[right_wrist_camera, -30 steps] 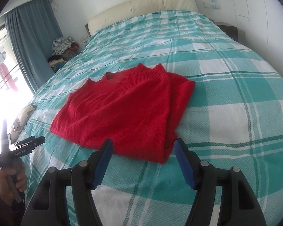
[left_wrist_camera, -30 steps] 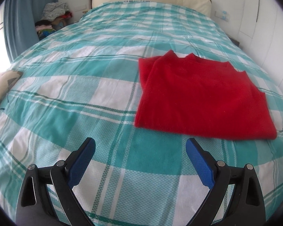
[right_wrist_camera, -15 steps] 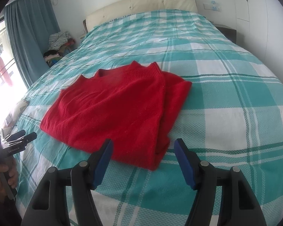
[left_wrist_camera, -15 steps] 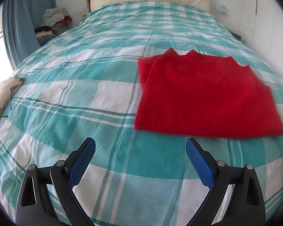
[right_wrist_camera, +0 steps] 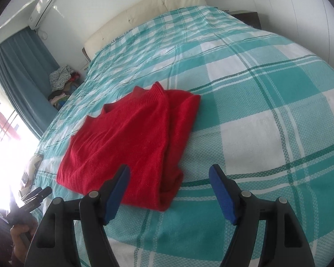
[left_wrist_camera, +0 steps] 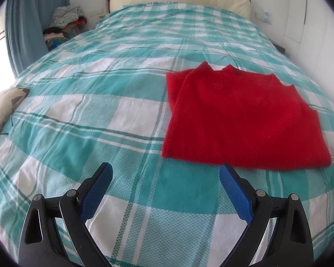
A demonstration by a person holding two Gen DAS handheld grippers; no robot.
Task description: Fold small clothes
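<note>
Right wrist: red sweater (right_wrist_camera: 127, 142) just beyond open right tongs (right_wrist_camera: 169, 191)

No text, label, brand or number can be read anywhere in either view. The left gripper's handle (right_wrist_camera: 32, 200), seen at the lower left edge of the right wrist view, bears a faint pale marking, too small and blurred to make out.

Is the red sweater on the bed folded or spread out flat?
Folded. The red sweater lies as a compact rectangle on the bedspread, no sleeves sticking out, with a doubled layer along one side edge.
</note>
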